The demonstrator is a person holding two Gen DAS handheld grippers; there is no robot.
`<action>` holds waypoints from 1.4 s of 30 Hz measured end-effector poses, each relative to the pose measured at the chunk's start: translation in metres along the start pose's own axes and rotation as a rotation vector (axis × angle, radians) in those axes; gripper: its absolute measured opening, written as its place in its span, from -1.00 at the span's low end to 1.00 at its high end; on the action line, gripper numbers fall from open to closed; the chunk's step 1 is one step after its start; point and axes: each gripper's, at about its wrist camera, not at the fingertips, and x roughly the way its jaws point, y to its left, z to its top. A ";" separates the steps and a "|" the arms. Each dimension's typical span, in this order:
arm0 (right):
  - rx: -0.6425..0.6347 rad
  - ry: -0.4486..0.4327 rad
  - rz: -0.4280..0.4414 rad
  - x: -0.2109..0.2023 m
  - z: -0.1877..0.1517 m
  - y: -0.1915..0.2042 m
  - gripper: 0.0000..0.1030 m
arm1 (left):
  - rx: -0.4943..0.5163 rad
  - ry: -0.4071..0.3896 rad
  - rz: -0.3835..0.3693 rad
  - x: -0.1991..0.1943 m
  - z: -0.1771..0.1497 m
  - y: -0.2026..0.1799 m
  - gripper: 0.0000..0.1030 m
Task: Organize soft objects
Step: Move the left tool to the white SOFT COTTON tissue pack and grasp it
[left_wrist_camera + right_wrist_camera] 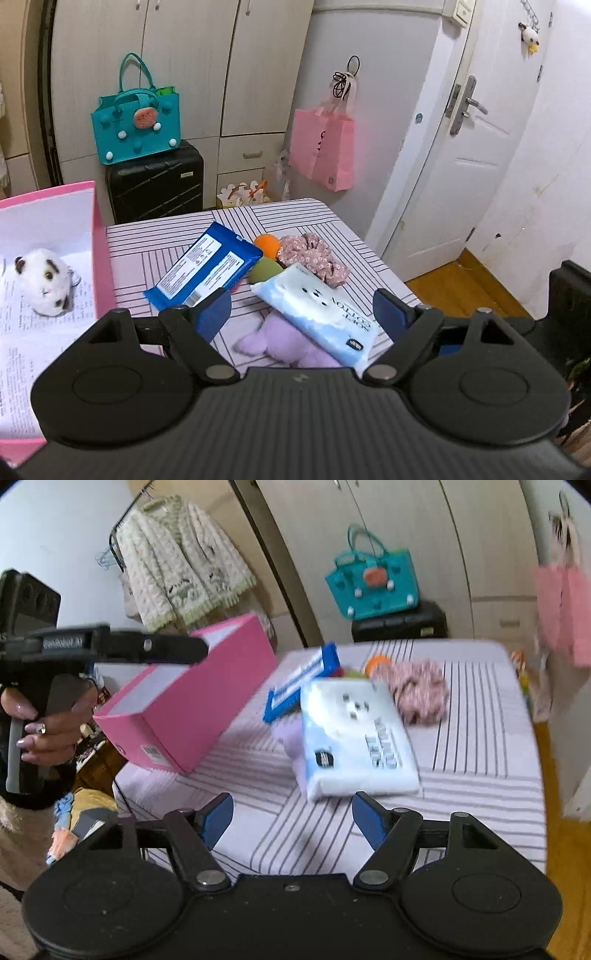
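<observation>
On the striped table (480, 738) lies a heap of soft things. A light-blue tissue pack (321, 314) rests on a purple plush (273, 343). Behind them are a dark-blue wipes pack (207, 269), a floral scrunchie (314, 258), an orange ball (266, 243) and a green piece (264, 271). A white hamster plush (44, 282) sits inside the pink box (101, 266) at the left. My left gripper (300, 314) hovers open over the near end of the heap, holding nothing. My right gripper (291, 818) is open and empty just short of the tissue pack (354, 738).
A hand (48, 723) holds the left gripper above the pink box (192, 701). Behind the table a teal bag (136, 118) stands on a black suitcase (155, 184). A pink bag (325, 147) hangs near the white door (461, 155). The table's right edge drops to wooden floor (561, 812).
</observation>
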 end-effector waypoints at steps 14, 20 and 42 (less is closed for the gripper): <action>0.142 -0.004 0.131 0.027 -0.009 -0.033 0.55 | -0.003 0.015 -0.092 0.058 0.008 -0.017 0.62; 0.152 -0.059 0.133 0.027 -0.009 -0.038 0.63 | -0.004 0.057 -0.036 0.087 0.007 -0.014 0.62; 0.297 -0.033 0.181 0.039 -0.006 -0.078 0.67 | -0.043 0.169 0.067 0.134 0.000 0.008 -0.18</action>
